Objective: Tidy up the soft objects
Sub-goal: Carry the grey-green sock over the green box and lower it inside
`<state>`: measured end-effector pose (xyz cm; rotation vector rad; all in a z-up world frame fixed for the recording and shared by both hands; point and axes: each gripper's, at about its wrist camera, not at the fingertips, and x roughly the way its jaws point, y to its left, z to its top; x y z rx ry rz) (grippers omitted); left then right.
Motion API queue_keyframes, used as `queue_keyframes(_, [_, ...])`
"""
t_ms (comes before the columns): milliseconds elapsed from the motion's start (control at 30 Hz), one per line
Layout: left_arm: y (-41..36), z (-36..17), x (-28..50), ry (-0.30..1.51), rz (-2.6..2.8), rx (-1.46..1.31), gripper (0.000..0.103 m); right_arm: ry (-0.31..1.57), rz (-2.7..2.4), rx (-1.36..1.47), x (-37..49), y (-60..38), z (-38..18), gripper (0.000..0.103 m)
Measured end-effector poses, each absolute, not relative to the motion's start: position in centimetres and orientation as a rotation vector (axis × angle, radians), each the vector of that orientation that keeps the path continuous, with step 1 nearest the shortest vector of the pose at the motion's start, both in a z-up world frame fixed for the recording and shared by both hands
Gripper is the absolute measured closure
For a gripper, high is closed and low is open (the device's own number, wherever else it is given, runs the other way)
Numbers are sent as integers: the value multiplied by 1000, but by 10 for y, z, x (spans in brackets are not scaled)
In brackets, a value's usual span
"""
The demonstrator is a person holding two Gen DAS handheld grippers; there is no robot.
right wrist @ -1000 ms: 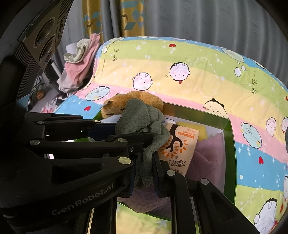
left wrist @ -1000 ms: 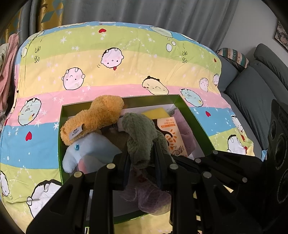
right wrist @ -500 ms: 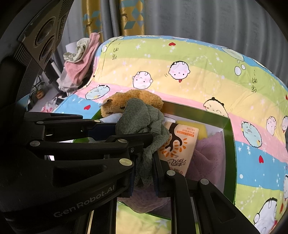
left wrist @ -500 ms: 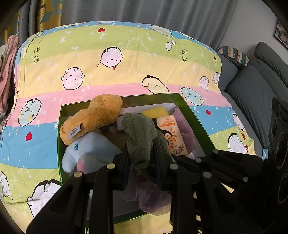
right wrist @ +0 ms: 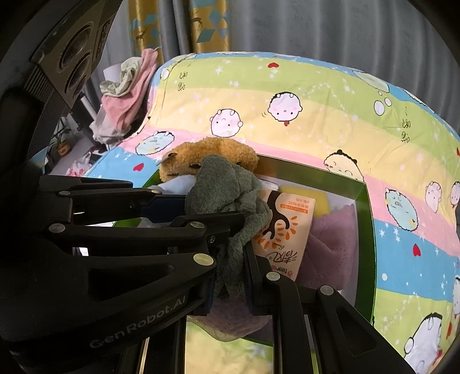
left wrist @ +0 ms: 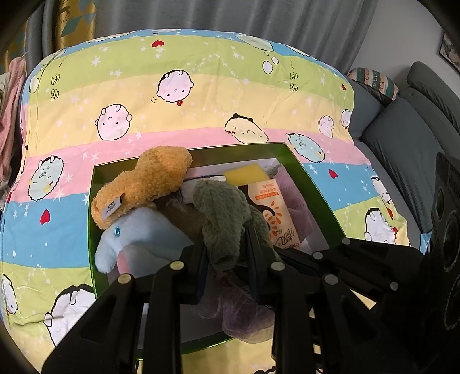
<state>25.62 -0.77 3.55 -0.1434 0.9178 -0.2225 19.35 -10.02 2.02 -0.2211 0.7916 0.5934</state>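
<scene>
1. While both tongs point down toward the box, the left tongs [left wrist: 227, 256] stand nearly closed, pinching one grey-green fuzzy cloth [left wrist: 221, 213] between their pads.
2. The right tongs [right wrist: 230, 273] are likewise nearly closed on the same cloth [right wrist: 224, 190], clamping a lower, dangling fold of it; so two tongs hold one cloth, which hangs bunched above the box's contents.
3. Beneath the cloth sits one green-walled box [left wrist: 313, 184], open at the top, resting on the striped cartoon-print blanket [left wrist: 201, 95].
4. Inside the box, counted: one tan plush toy [left wrist: 149, 184] with a white tag, lying over the far-left corner; one pale blue plush toy [left wrist: 135, 236] with a blue eye, just below the tan one; one orange-and-white packet [left wrist: 276, 213] to the right of the cloth; one yellow sponge-like block [left wrist: 244, 174] at the far side; and mauve fabric [left wrist: 296, 201] along the right wall.
5. More mauve fabric [left wrist: 244, 316] lies at the near edge under the tongs; whether it is one piece with the other I cannot tell.
6. Beyond the blanket, grey curtains [left wrist: 230, 20] hang behind, a grey sofa [left wrist: 408, 138] stands to the right, and a heap of pink and pale laundry [right wrist: 129, 86] lies to the left.
</scene>
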Motion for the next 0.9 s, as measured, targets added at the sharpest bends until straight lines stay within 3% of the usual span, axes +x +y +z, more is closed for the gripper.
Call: queue_keyframes(900, [-12,36,256,948,-199,-123,80,821,594,-208,196,-103,20,85])
